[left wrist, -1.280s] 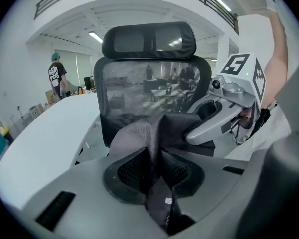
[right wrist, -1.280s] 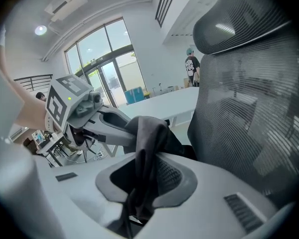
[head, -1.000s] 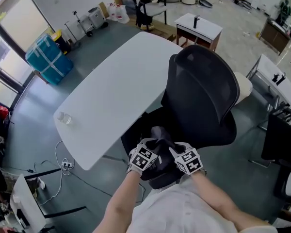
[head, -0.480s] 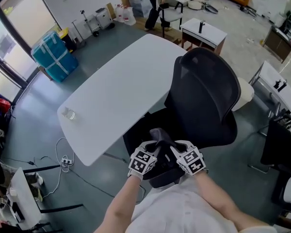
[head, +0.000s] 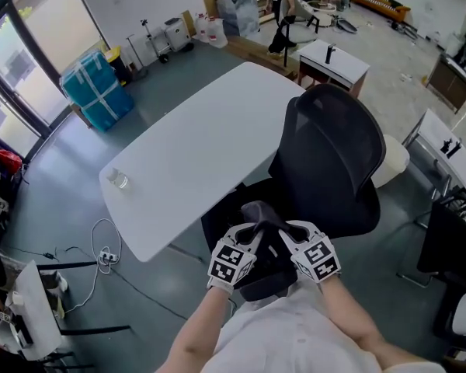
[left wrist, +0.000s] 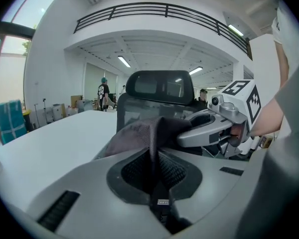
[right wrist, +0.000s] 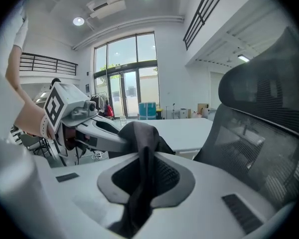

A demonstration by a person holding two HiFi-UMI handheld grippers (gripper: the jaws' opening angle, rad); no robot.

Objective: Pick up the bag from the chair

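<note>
A black fabric bag (head: pixel 262 222) hangs bunched between my two grippers, in front of the black mesh office chair (head: pixel 335 155). My left gripper (head: pixel 248 239) is shut on a fold of the bag (left wrist: pixel 145 131), the cloth running down between its jaws (left wrist: pixel 155 185). My right gripper (head: pixel 286 238) is shut on the same bag (right wrist: pixel 141 132) from the other side (right wrist: pixel 142 185). Each gripper view shows the other gripper's fingers (left wrist: pixel 209 130) (right wrist: pixel 102 135) pinching the top of the cloth. The chair seat under the bag is mostly hidden.
A long white table (head: pixel 194 142) stands left of the chair, with a clear cup (head: pixel 118 179) near its left end. A blue wrapped box (head: pixel 98 92), a small white desk (head: pixel 334 59) and a standing person (head: pixel 283 2) are farther back. Cables and a power strip (head: pixel 105 255) lie on the floor.
Both grippers stay shut on the bag and have drifted slightly right and lower in the head view. The person at the back has walked to the right.
</note>
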